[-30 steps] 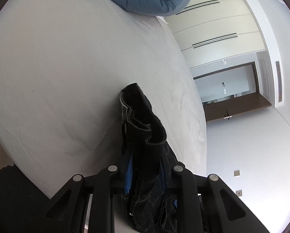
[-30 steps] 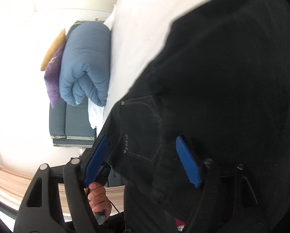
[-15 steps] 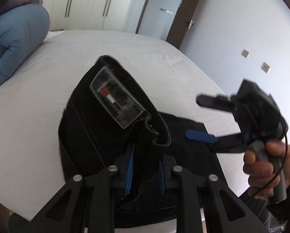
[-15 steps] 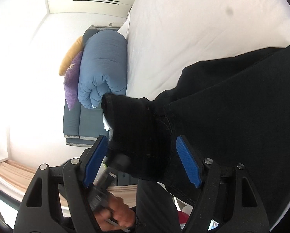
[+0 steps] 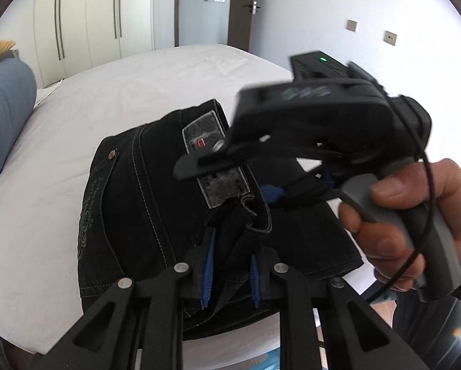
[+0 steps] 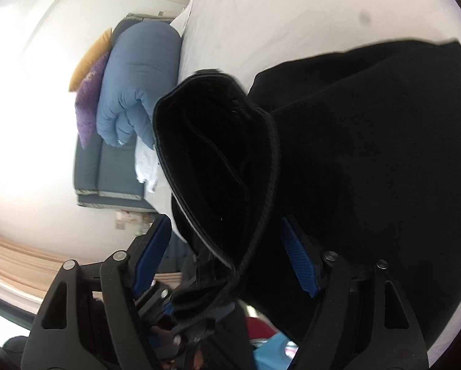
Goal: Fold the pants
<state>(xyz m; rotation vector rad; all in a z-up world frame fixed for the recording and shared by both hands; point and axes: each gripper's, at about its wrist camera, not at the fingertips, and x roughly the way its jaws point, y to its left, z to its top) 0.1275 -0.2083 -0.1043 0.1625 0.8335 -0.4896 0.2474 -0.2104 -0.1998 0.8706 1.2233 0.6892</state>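
Two grippers meet over black pants (image 5: 156,215) folded on the white bed (image 5: 107,92), waistband end pointing toward the wardrobe (image 5: 76,21). Left gripper (image 5: 230,265) is clamped on the waistband; right gripper (image 6: 227,246) is spread apart around a raised fold. Only the right view shows the blue duvet roll (image 6: 138,86) whole.

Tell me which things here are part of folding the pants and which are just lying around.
Part of the job:
black pants, lying on the white bed
left claw, shut on a bunched bit of the pants
right claw, open around the fabric

Just lying about:
blue duvet roll
purple cushion
yellow cushion
wardrobe
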